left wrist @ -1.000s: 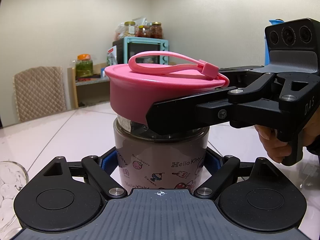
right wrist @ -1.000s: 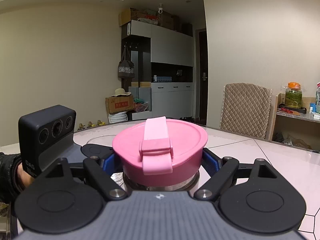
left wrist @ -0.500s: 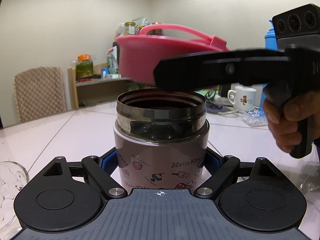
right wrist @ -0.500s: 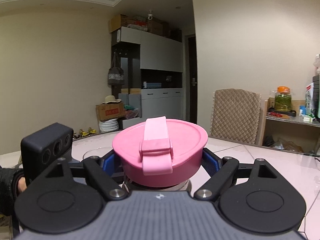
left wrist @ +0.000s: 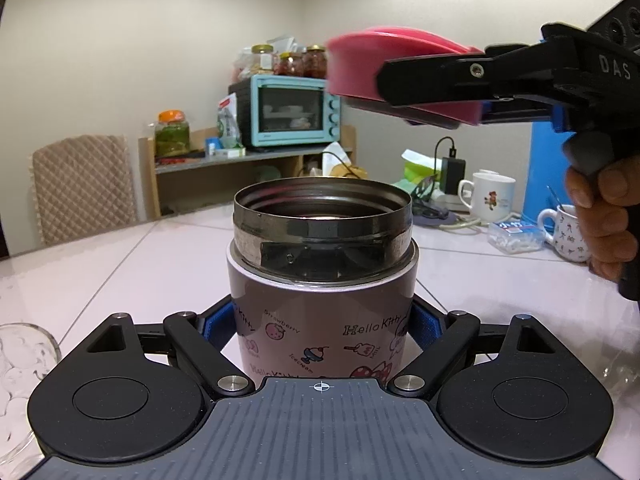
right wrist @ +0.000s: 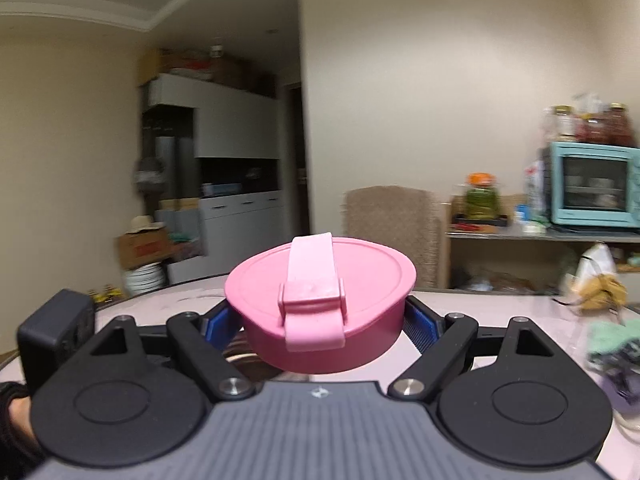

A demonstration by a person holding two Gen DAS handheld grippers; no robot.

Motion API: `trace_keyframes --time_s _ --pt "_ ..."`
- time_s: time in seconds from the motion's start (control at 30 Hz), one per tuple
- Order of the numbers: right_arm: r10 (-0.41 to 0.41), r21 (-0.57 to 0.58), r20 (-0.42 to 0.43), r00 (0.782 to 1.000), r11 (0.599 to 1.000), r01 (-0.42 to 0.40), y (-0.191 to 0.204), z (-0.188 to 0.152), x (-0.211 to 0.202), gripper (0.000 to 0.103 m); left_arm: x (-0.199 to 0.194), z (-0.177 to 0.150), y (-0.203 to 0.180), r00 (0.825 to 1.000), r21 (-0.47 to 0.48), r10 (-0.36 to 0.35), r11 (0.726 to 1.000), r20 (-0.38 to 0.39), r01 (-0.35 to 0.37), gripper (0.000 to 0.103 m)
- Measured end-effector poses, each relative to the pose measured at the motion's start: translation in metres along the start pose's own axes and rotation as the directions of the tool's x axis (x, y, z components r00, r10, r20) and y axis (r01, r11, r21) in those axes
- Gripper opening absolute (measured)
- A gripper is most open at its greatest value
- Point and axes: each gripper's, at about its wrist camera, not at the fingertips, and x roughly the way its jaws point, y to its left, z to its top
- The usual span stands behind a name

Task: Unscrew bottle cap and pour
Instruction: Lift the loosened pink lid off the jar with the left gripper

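A Hello Kitty bottle [left wrist: 320, 320] with a wide steel mouth stands upright on the white table [left wrist: 120, 272], its mouth uncovered. My left gripper [left wrist: 322, 324] is shut on the bottle's body. My right gripper [right wrist: 322, 320] is shut on the pink cap [right wrist: 320, 312], which has a strap across its top. In the left wrist view the pink cap [left wrist: 360, 72] hangs in the air above and to the right of the bottle, held by the right gripper [left wrist: 400, 84].
A clear glass [left wrist: 20, 376] stands at the left edge of the table. White mugs [left wrist: 490, 196], a box of swabs [left wrist: 516, 236] and a charger sit at the back right. A chair [left wrist: 84, 188] and a shelf with a teal oven [left wrist: 288, 112] stand behind.
The right gripper lifted the pink cap off the bottle, then carried it up and to the right, swinging to face the shelf. The bottle stayed held in the left gripper.
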Motion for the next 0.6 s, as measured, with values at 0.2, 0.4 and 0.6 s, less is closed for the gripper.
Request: trace_keyframes --time_s 0.2,0.4,0.6 --pt "-0.097 0.057 -0.019 0.995 0.994 0.098 -0.007 -0.017 -0.013 0.086 -0.002 -0.001 -0.008 1.000 0.013 0.026 1.000 -0.005 -0.026 0.090" --pt "-0.145 0.085 -0.055 0.988 0.985 0.150 -0.007 -0.034 -0.021 0.086 -0.005 -0.002 -0.012 0.998 -0.018 0.055 0.998 -0.013 -0.055 0.090" --pt "-0.203 0.093 -0.091 0.975 0.973 0.211 -0.007 -0.047 -0.026 0.086 -0.007 0.000 -0.020 0.992 -0.026 0.120 0.992 -0.028 -0.120 0.090"
